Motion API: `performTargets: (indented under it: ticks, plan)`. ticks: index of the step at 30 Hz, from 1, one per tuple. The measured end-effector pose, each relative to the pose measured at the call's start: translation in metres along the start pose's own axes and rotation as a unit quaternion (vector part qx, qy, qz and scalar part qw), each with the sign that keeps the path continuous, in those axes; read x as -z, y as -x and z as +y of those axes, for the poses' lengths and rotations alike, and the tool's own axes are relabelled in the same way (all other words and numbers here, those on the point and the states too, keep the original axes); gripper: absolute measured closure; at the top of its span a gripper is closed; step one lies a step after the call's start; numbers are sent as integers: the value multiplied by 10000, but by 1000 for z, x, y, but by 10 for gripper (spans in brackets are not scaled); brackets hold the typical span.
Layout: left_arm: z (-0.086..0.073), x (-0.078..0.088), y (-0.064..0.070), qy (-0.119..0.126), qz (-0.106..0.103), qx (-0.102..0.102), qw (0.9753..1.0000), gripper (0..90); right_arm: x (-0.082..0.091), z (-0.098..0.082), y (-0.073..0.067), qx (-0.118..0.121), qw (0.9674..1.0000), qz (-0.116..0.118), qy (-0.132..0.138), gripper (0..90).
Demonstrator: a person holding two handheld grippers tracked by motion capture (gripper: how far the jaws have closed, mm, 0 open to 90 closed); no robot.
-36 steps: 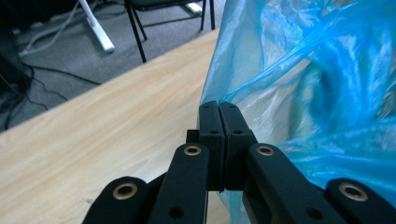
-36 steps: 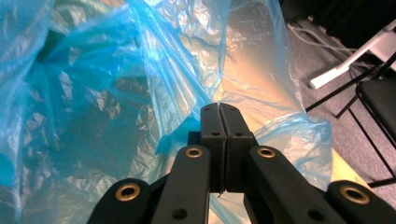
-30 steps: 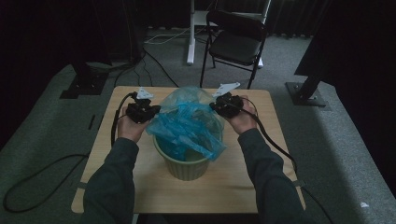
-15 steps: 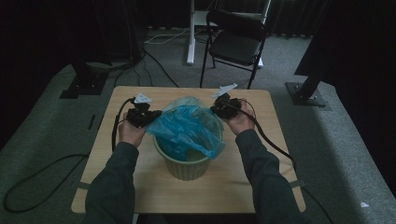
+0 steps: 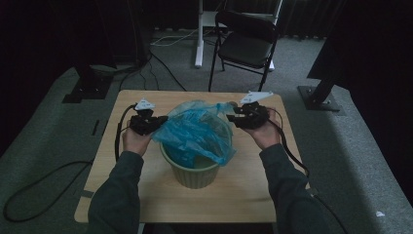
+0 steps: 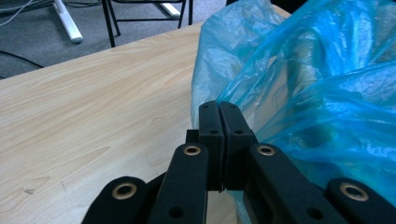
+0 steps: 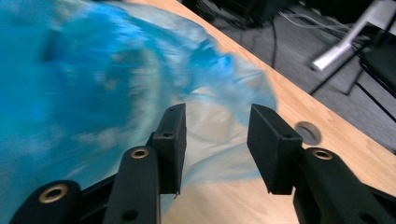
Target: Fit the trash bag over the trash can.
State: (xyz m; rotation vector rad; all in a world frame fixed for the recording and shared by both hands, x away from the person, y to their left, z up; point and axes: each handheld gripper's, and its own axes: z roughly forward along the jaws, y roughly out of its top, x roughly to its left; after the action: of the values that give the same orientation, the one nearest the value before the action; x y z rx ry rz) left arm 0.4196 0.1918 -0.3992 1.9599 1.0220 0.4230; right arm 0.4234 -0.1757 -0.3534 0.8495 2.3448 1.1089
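Note:
A thin blue plastic bag [image 5: 195, 132] is draped over a green ribbed bin [image 5: 197, 171] in the middle of the wooden table [image 5: 146, 195]. My left gripper [image 5: 159, 122] is at the bag's left edge. In the left gripper view its jaws [image 6: 219, 119] are pressed together, with the bag [image 6: 317, 93] film caught at their tips. My right gripper [image 5: 234, 115] is at the bag's right edge. Its jaws [image 7: 215, 135] have just been opening and stand apart. The bag [image 7: 93, 79] film lies loose behind the gap, not pinched.
A black folding chair [image 5: 246, 44] and a white desk leg [image 5: 198, 34] stand on the carpet beyond the table's far edge. A round cable hole [image 7: 308, 132] is in the tabletop beside the right gripper. Cables trail on the floor to the left.
The right gripper's jaws have opened and let go of the bag's right edge, and that hand has shifted slightly away from the bin. The left gripper holds as before.

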Motion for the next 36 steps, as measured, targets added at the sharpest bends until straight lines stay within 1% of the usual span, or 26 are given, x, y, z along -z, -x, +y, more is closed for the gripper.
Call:
performTargets:
  ticks: [1,3,6,8,9,11,13,16,17,19,20,21,23,25,27,29,32,36]
  plan:
    - [-1,1,0,24,-8,7,10000,882,9,-3,-5,7,9999,114,93,554]
    - [-1,3,1,51,-26,10,10000,881,18,-7,-11,53,9996,196,170,547]
    - [-3,8,2,115,-52,22,9999,880,31,-15,-23,56,9987,429,282,542]
    - [-5,11,2,147,-63,15,9999,879,39,-18,-32,114,9977,561,358,540]
    - [-6,11,3,155,-62,18,9999,879,44,-18,-37,134,9972,627,394,540]
    - [-8,14,3,189,-80,19,9998,879,50,-17,-43,179,9964,689,467,538]
    - [-10,16,4,229,-93,43,9997,879,56,-14,-49,183,9948,824,561,531]
    - [-13,20,7,275,-134,37,9995,879,59,-10,-54,212,9934,949,615,525]
    - [-15,22,8,292,-149,35,9995,879,58,-10,-56,193,9926,1027,623,521]
    - [-19,26,11,341,-208,38,9992,877,55,-10,-58,178,9922,1096,574,523]
    - [-21,28,12,356,-236,31,9991,877,53,-10,-59,188,9920,1124,543,541]
    - [-23,30,13,359,-247,15,9990,875,51,-11,-60,214,9918,1155,503,579]
    - [-27,35,16,393,-288,15,9988,876,48,-11,-63,273,9910,1230,456,682]
    - [-30,40,17,405,-309,-4,9987,875,46,-12,-65,322,9905,1279,395,738]
    - [-34,45,19,449,-359,18,9983,875,46,-13,-67,366,9905,1283,317,796]
    - [-37,50,20,487,-414,31,9979,874,47,-15,-68,396,9907,1262,323,852]
    - [-42,55,22,520,-439,39,9977,873,49,-17,-68,398,9910,1224,371,894]
    - [-48,59,24,564,-512,106,9970,873,52,-17,-67,411,9915,1163,416,897]
